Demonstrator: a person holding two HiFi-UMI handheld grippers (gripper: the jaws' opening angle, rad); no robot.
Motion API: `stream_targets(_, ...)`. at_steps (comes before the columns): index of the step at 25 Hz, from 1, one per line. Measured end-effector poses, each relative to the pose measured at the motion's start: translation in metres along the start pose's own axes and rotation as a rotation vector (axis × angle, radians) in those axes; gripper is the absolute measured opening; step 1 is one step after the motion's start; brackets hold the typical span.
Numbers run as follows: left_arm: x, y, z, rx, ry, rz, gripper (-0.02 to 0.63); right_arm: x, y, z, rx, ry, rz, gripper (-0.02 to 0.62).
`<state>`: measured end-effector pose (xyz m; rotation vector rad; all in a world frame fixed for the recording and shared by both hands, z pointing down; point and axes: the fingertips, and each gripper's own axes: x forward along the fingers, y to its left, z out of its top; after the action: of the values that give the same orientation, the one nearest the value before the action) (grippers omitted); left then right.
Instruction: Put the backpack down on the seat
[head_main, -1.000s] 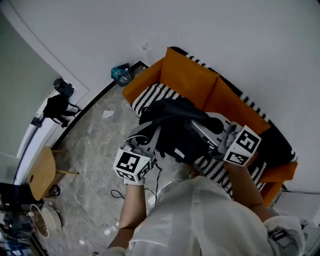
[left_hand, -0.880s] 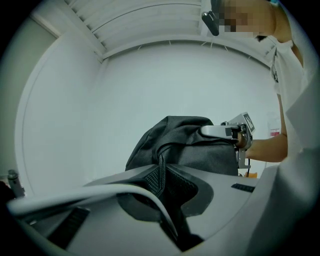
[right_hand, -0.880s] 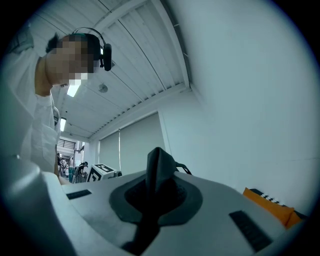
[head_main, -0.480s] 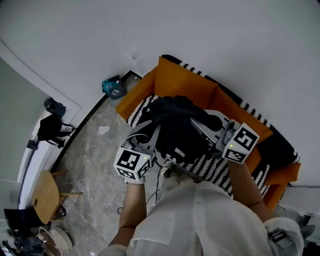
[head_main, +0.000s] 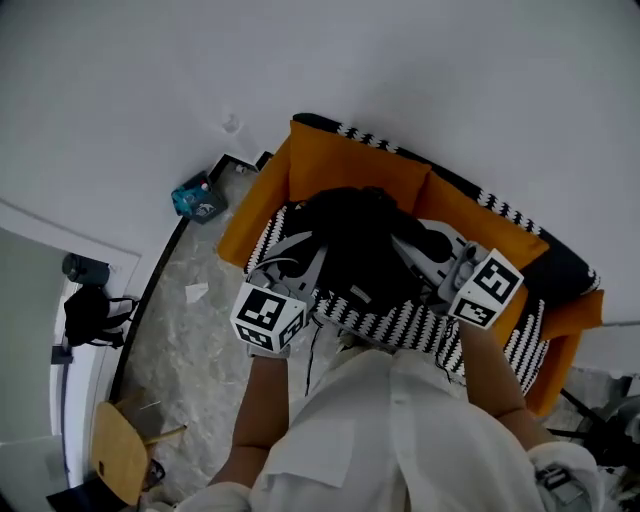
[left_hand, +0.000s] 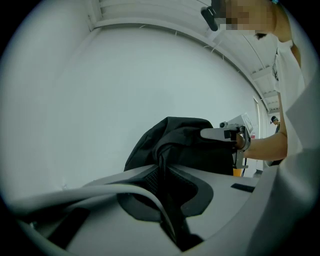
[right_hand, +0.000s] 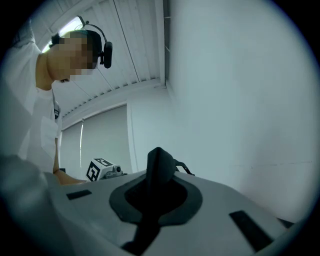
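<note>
Backpack (head_main: 362, 250), fabric tight in closed left gripper (head_main: 298, 268) and closed right gripper (head_main: 445, 258), now farther over the striped seat (head_main: 420, 322).

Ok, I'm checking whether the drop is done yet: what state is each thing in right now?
backpack: gripped on both sides, held over the seat; whether it rests there cannot be told.
left gripper: shut on the backpack.
right gripper: shut on the backpack.
sofa seat: striped cover on, backpack above its left part.
</note>
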<state>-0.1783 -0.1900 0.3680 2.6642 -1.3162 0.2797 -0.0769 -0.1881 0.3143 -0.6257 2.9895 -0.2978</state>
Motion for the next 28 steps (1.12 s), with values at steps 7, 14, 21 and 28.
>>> stream_targets(7, 0.032, 0.039, -0.011, -0.019, 0.026, -0.068, 0.051, 0.029, -0.038, -0.015, -0.005, 0.051, -0.101, 0.021)
stream_targets(14, 0.064, 0.055, -0.049, -0.093, 0.080, -0.063, 0.051, 0.039, -0.077, -0.054, 0.024, 0.124, -0.113, 0.021)
stream_targets(21, 0.087, 0.068, -0.085, -0.152, 0.127, -0.032, 0.051, 0.048, -0.111, -0.092, 0.064, 0.170, -0.096, 0.021)
stream_targets(28, 0.118, 0.075, -0.121, -0.202, 0.187, -0.021, 0.049, 0.048, -0.150, -0.132, 0.078, 0.241, -0.113, 0.021)
